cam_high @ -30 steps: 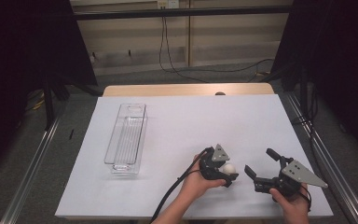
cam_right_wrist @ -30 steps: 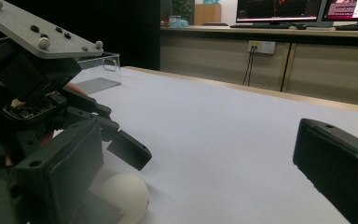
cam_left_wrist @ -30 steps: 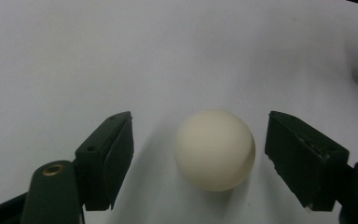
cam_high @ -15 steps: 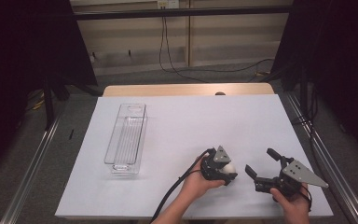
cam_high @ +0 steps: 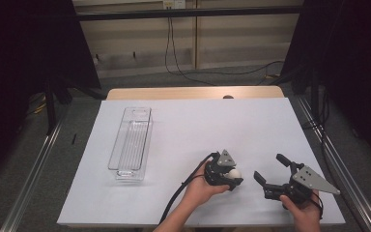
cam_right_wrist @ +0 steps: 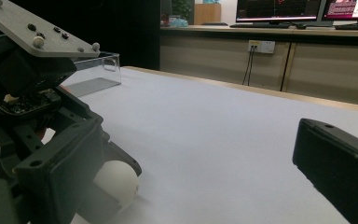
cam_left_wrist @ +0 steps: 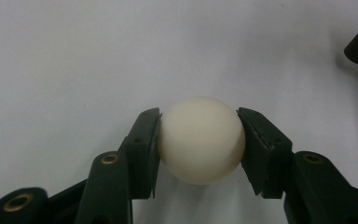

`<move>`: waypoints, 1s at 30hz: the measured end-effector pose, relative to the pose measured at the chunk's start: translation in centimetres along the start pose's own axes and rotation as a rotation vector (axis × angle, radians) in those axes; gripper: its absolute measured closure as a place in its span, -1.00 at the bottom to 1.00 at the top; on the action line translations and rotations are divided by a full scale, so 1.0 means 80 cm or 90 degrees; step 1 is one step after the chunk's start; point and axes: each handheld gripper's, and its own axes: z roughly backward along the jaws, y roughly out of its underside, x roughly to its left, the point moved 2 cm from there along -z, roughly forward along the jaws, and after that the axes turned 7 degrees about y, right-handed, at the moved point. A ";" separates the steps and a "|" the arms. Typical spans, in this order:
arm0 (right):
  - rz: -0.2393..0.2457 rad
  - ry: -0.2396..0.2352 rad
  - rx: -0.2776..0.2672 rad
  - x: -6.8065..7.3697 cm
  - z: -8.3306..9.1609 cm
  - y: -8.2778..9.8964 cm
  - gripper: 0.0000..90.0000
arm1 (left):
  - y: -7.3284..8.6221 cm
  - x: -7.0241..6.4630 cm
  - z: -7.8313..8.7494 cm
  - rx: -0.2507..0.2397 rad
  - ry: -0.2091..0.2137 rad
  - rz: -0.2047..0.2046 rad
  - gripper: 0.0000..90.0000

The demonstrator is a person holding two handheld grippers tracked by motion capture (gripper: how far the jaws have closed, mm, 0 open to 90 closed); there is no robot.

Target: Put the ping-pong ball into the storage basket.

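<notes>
A white ball [cam_high: 234,173] lies near the front of the white table sheet [cam_high: 198,125]. My left gripper [cam_high: 228,175] is shut on it. In the left gripper view the ball [cam_left_wrist: 200,140] sits squarely between the two black pads [cam_left_wrist: 144,140], touching both, just over the sheet. To its right my right gripper [cam_high: 269,167] is held open with nothing between its jaws. From the right gripper view the ball [cam_right_wrist: 117,183] peeks out beside the left gripper's body [cam_right_wrist: 23,93], and my right gripper [cam_right_wrist: 198,135] spans bare sheet.
A long clear plastic tray [cam_high: 131,142] lies empty at the left of the sheet, its end wall [cam_right_wrist: 98,70] seen far off. A bare strip of wooden table edge [cam_high: 193,93] runs along the back. Metal rails [cam_high: 34,164] flank the table.
</notes>
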 end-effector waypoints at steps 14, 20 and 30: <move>0.000 0.000 0.001 0.001 0.000 0.000 -0.97 | 0.005 0.005 0.020 -0.025 0.000 0.031 0.14; 0.002 -0.001 0.003 0.001 -0.001 0.000 -0.97 | 0.008 0.009 0.028 -0.029 -0.008 0.046 0.14; 0.002 -0.003 0.004 0.002 -0.001 0.000 -0.97 | 0.009 0.012 0.037 -0.033 -0.020 0.046 0.14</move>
